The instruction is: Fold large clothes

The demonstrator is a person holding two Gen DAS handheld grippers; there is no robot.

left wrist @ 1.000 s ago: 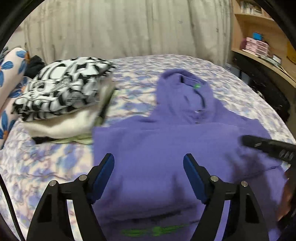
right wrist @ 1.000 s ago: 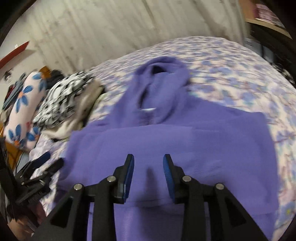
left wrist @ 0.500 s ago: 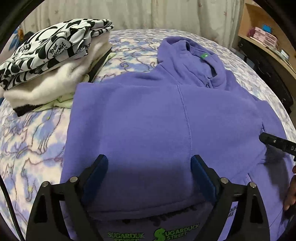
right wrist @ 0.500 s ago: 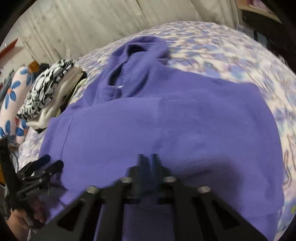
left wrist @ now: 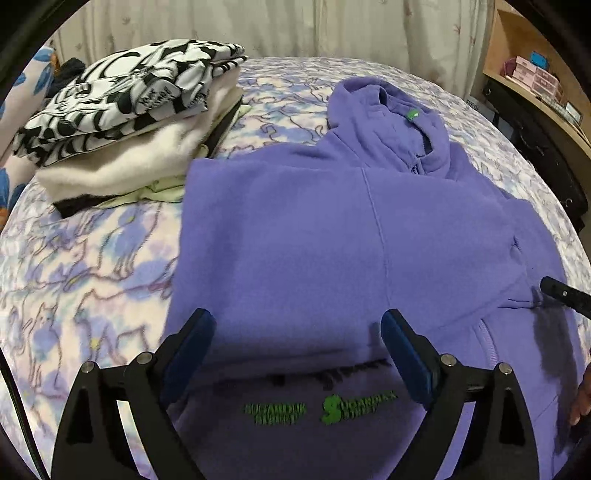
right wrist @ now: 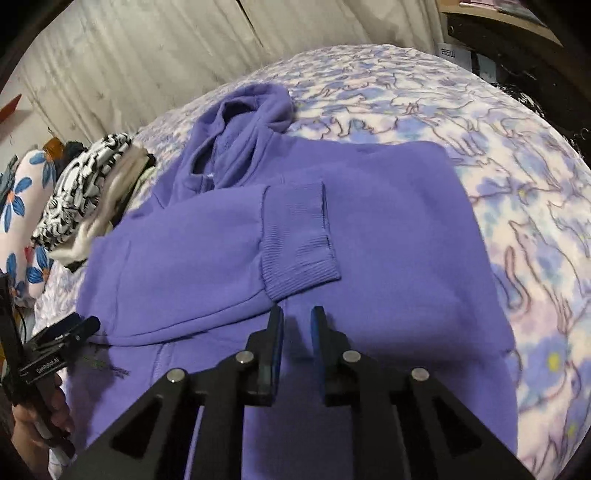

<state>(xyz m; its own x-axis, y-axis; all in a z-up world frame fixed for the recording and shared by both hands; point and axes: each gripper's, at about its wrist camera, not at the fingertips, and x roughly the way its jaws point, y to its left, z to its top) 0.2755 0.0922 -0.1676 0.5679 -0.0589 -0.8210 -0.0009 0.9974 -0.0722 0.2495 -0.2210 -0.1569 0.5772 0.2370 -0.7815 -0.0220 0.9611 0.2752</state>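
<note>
A purple hoodie [left wrist: 332,236] lies flat on the bed, hood [left wrist: 384,114] at the far end, green lettering [left wrist: 321,406] near me. A sleeve is folded across the chest, its ribbed cuff [right wrist: 299,236] showing in the right wrist view, where the hoodie [right wrist: 388,229] fills the middle. My left gripper [left wrist: 295,350] is open and empty, just above the hoodie's near part. My right gripper [right wrist: 297,321] has its jaws a narrow gap apart, empty, just short of the cuff. Its tip [left wrist: 561,295] shows at the hoodie's right side.
A stack of folded clothes [left wrist: 133,122] with a black-and-white garment on top sits at the hoodie's left. A flowered pillow [right wrist: 22,206] lies beyond it. The patterned bedspread [right wrist: 517,184] extends right. Shelves [left wrist: 535,85] stand at the far right. A curtain [left wrist: 258,26] hangs behind.
The right gripper's jaws closed, then parted a little; the cuff now lies free in front of it. The left gripper drew nearer over the hoodie and stayed open.
</note>
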